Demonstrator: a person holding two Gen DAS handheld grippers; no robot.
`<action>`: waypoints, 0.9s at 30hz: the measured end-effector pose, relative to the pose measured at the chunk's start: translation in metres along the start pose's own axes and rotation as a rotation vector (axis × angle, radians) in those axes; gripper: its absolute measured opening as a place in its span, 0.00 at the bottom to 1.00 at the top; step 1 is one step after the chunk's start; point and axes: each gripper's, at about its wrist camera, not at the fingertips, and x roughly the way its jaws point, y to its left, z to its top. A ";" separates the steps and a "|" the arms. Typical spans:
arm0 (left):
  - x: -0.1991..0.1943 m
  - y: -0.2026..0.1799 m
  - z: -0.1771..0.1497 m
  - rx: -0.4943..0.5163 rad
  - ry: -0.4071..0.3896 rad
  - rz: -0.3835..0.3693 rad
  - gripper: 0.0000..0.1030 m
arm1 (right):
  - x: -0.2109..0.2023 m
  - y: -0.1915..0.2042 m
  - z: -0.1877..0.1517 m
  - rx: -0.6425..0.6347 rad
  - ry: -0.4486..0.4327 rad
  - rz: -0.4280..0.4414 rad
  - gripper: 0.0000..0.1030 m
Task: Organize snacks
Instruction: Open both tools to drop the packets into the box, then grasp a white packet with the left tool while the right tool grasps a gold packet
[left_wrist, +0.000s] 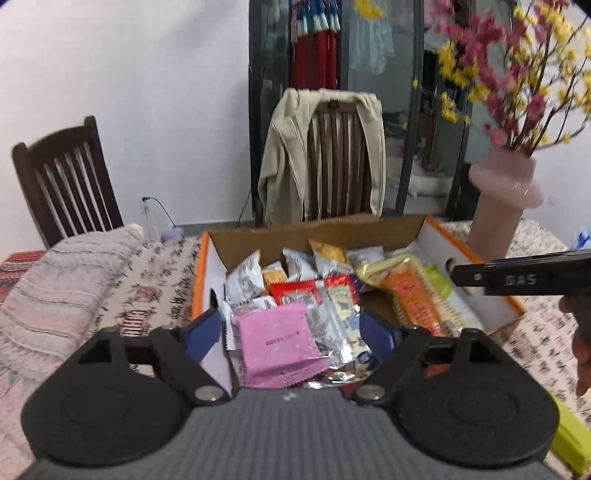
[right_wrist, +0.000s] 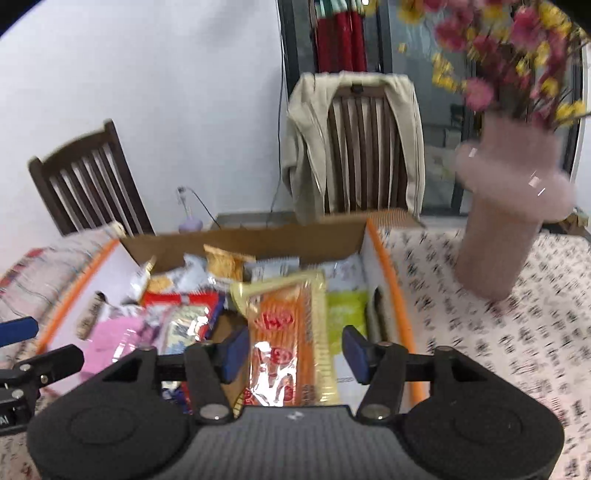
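Both grippers hovered over the snack box (right_wrist: 384, 251), jaws wide and empty. The right gripper (right_wrist: 293, 356) was nearer the orange biscuit pack (right_wrist: 284, 332), lying straight ahead, its long axis running away between the jaws; the left gripper (left_wrist: 291, 332) faced the pink sachet (left_wrist: 277, 339).

Box (right_wrist: 384, 258) is open on top; entry from above is unblocked. Its floor is crowded with packets (right_wrist: 291, 332). Vase (right_wrist: 506, 236) stands close beside the right wall. Bare counter (right_wrist: 498, 350) is seen right of the box.
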 end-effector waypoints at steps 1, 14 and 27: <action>-0.010 0.000 0.001 -0.009 -0.006 0.004 0.82 | -0.011 -0.002 0.001 -0.005 -0.015 0.002 0.56; -0.158 -0.030 -0.097 -0.067 -0.073 -0.019 0.97 | -0.161 -0.039 -0.079 -0.041 -0.201 0.169 0.84; -0.205 -0.073 -0.219 -0.150 0.140 -0.017 0.97 | -0.224 -0.038 -0.250 -0.115 -0.127 0.154 0.87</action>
